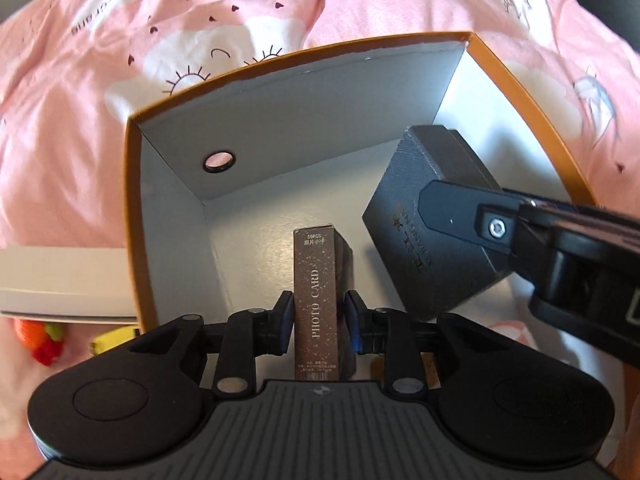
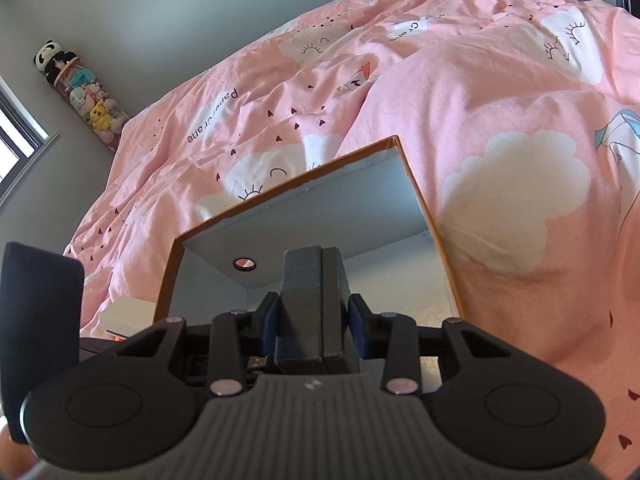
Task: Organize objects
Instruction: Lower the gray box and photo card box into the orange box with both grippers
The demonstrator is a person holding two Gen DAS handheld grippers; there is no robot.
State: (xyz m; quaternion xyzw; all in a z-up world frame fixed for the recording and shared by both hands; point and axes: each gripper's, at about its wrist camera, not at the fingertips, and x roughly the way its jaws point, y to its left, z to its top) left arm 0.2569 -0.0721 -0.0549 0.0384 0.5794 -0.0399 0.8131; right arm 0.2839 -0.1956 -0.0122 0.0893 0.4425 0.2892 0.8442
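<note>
An orange-rimmed carton (image 1: 280, 60) with a white inside lies open on the bed. A slim brown "PHOTO CARD" box (image 1: 316, 272) stands upright on its floor. My left gripper (image 1: 320, 320) straddles it from above, and its blue pads (image 1: 286, 320) sit just off the sides, so it is open. My right gripper (image 2: 312, 316) is shut on a dark grey box (image 2: 308, 280). It holds that grey box (image 1: 404, 208) tilted over the right half of the carton (image 2: 288, 184), with one of its fingers (image 1: 452, 216) across the lid.
A rumpled pink duvet (image 2: 440, 92) surrounds the carton. A flat white lid or board (image 1: 60, 280) lies left of it, with red-orange toys (image 1: 44, 340) and a yellow item (image 1: 112, 340) below. A tube of plush toys (image 2: 80, 92) stands in the room's corner.
</note>
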